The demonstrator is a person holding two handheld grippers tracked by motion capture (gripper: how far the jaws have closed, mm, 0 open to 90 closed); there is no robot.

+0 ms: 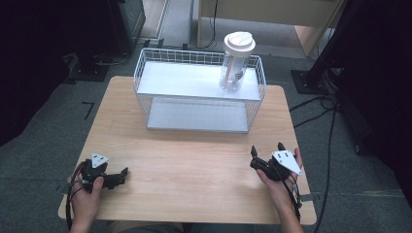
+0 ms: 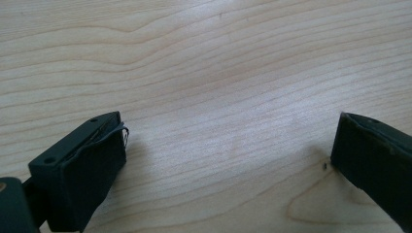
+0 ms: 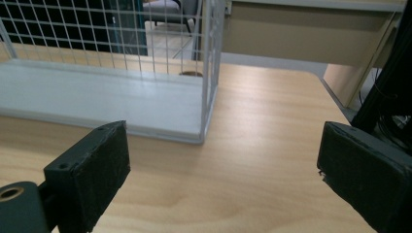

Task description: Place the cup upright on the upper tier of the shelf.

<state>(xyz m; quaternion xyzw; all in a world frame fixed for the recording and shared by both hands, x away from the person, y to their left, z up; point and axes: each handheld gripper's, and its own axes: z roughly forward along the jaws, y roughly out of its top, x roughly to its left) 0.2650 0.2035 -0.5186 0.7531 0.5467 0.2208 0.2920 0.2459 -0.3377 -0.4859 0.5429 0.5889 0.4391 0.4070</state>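
Grippers rest at the near edge of the pale wooden worktop (image 1: 194, 165), one in each hand, well apart from each other. The left gripper (image 1: 121, 175) lies low over the wood at the near left corner, its black jaws spread wide with bare wood grain between them in the left gripper view (image 2: 228, 145). The right gripper (image 1: 266, 151) sits at the near right, its jaws also spread wide and holding nothing; in the right gripper view (image 3: 221, 165) they point toward the near right corner of the white wire basket shelf (image 3: 209, 73). That white wire basket shelf (image 1: 145, 104) stands at the far middle of the worktop, well apart from both grippers, with an upper deck and a lower deck. On the upper deck, toward its right end, a tall clear plastic tumbler with a white lid (image 1: 236, 60) stands upright. Grey carpet floor (image 1: 43, 126) surrounds the worktop.
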